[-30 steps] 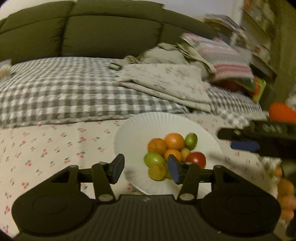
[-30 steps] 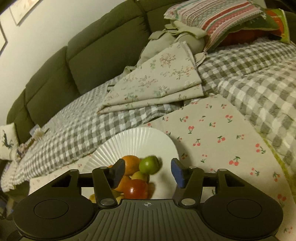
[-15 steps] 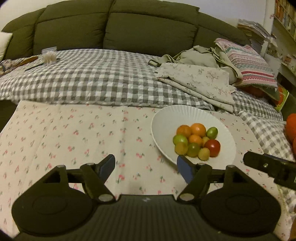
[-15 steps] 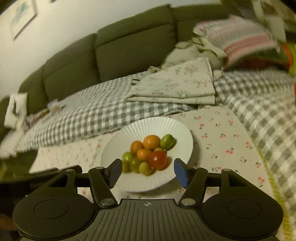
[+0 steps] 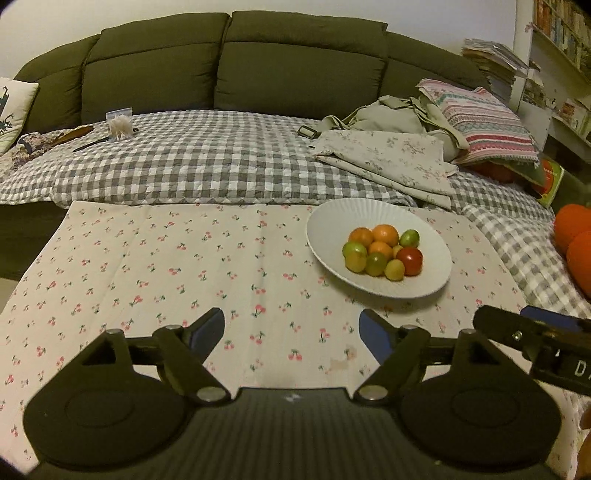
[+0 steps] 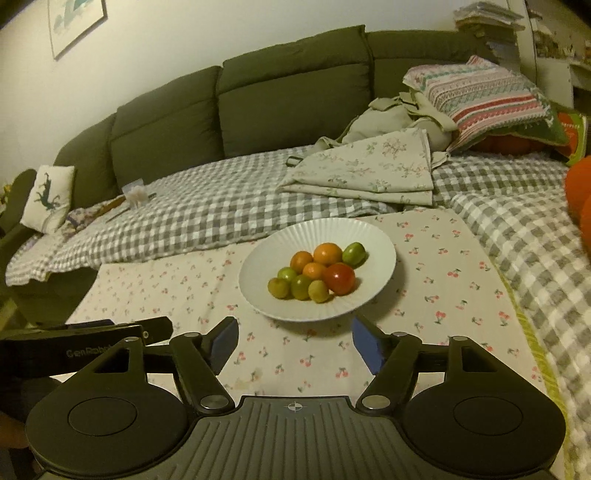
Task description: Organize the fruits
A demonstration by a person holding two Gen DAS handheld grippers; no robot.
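Resting fruits on plate

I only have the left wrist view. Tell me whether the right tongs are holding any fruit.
Observer: No. The right tongs stand open with nothing between them, short of the white plate.
Operator: Report what's on the wall above the sofa's left end.
Observer: A framed picture hangs there.
Operator: Describe the cherry cloth's right edge.
Observer: A yellow-green border runs along it.
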